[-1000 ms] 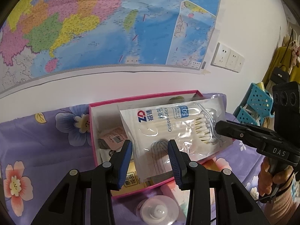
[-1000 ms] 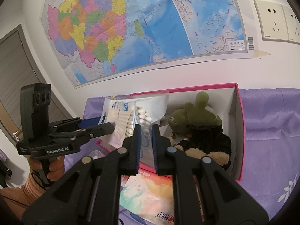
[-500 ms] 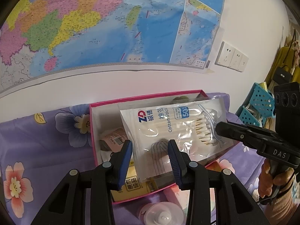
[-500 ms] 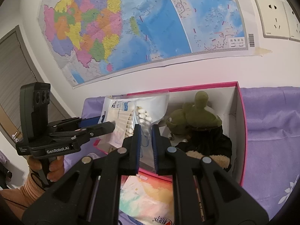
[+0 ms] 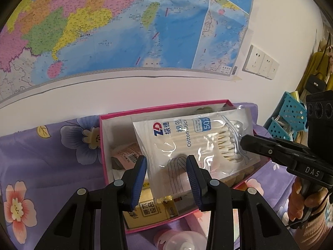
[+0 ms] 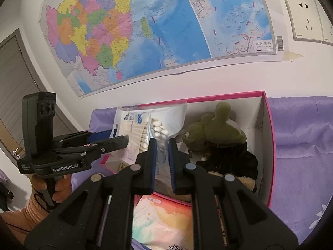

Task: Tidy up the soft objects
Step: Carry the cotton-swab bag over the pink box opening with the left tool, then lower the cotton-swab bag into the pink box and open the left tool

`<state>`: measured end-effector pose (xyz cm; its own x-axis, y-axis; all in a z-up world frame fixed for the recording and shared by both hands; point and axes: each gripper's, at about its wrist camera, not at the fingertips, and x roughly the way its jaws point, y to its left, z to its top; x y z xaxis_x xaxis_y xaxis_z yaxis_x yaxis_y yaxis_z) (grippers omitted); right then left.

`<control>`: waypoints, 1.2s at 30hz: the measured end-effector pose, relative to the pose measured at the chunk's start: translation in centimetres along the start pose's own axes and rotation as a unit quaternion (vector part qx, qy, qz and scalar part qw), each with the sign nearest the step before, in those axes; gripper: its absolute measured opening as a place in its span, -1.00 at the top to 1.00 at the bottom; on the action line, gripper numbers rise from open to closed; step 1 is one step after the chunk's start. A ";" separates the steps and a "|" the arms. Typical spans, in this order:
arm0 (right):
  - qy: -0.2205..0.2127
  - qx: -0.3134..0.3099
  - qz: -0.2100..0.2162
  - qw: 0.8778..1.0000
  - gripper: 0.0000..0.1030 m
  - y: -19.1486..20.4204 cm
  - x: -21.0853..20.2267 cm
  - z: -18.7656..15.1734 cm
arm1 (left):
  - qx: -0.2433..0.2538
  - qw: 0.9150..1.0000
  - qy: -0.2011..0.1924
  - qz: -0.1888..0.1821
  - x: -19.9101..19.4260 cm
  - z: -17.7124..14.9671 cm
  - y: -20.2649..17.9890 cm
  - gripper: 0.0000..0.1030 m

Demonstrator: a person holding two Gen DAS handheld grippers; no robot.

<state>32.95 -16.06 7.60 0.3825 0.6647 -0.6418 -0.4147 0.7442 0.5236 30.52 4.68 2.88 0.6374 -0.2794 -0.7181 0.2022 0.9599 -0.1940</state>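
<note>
A clear bag of cotton swabs [image 5: 193, 143] hangs over the pink-rimmed box [image 5: 162, 108]. My right gripper [image 6: 162, 145] is shut on the bag's edge [image 6: 160, 131]; it shows from the side in the left wrist view [image 5: 242, 143]. My left gripper [image 5: 166, 166] is open, its blue pads on either side of the bag's lower corner without pinching it; it also shows in the right wrist view [image 6: 120, 140]. A green plush toy [image 6: 216, 133] in dark clothes lies in the box [image 6: 268, 137].
The box sits on a purple flowered cloth [image 5: 47, 156] against a white wall with a map [image 5: 124, 27]. Pink and yellow packets [image 5: 149, 208] lie in the box. A colourful packet [image 6: 162, 220] lies before the box. A blue basket [image 5: 289, 114] stands at right.
The swab bag and both grippers have risen slightly over the box. The grip on the bag is the same.
</note>
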 end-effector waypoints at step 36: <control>0.020 -0.006 -0.018 1.000 0.70 -0.3 2.9 0.8 | -0.015 1.000 0.018 0.015 2.5 0.7 1.7 0.24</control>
<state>34.79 -14.27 6.03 0.3645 0.6345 -0.6816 -0.4108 0.7665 0.4937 32.99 5.60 1.23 0.6154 -0.2494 -0.7477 0.1604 0.9684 -0.1910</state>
